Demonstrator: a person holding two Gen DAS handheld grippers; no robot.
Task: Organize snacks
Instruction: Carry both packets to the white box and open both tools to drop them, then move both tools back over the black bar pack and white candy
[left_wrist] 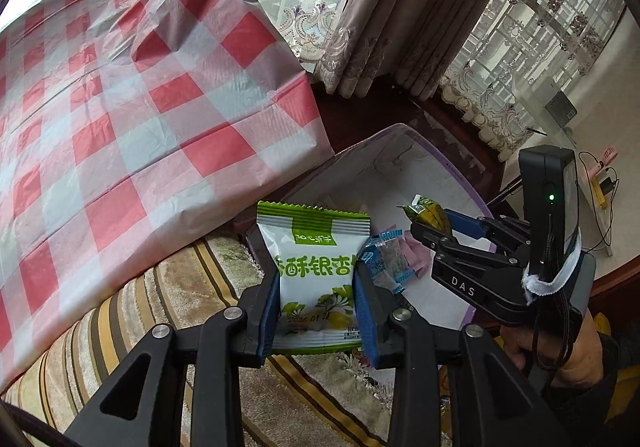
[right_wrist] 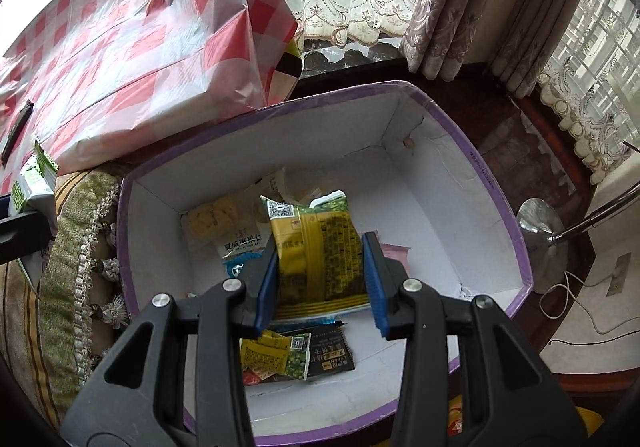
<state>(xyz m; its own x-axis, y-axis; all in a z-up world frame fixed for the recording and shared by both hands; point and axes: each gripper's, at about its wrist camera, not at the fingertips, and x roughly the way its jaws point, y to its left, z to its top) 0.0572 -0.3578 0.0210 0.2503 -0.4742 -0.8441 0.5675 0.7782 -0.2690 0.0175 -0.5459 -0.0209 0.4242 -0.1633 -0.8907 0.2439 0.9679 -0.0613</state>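
Both grippers are clamped on snack packets: the left gripper (left_wrist: 316,307) pinches a green-and-white packet (left_wrist: 314,271) by its side edges, short of the box at its 1 o'clock, while the right gripper (right_wrist: 320,279) grips a yellow packet (right_wrist: 318,251) above the purple-rimmed box (right_wrist: 480,175), where other packets (right_wrist: 296,355) lie at 6 o'clock. Such pillow packs look light, soft and slick, likely crushable, so the sealed edges seem the safest hold. Large green Chinese characters and a date starting 2026 01 show on the green-and-white packet; "DAS" marks the right gripper; the yellow packet carries a QR code.
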